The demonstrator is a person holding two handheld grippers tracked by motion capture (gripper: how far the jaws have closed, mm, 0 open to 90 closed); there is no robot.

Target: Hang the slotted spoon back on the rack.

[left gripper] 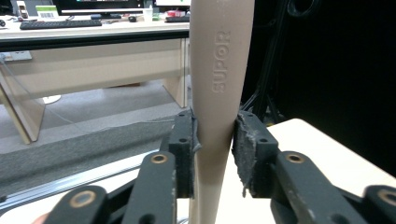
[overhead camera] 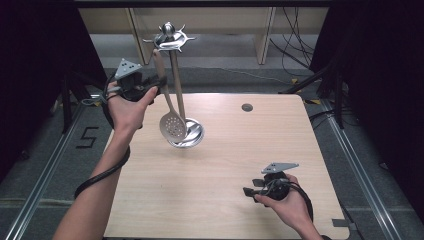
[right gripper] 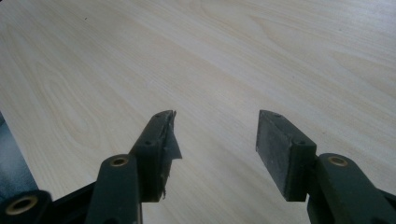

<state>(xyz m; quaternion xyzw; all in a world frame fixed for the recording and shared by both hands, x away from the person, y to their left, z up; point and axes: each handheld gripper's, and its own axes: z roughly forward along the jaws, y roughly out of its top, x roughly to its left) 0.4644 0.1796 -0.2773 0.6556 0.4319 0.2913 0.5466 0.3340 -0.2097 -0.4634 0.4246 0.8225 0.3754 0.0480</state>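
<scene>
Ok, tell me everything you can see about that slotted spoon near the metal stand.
The slotted spoon has a round, perforated metal bowl and a long beige handle, plastic by its look, embossed SUPOR. It hangs tilted, bowl downward, above the stand's round base at the table's far left. The left gripper grips the handle, with its fingers either side. Its top reaches the stand's hooks.

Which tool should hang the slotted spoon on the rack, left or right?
Left. The left tool is shut on the slotted spoon handle, up beside the utensil rack. The right tool is open over the bare table, far from it.
</scene>
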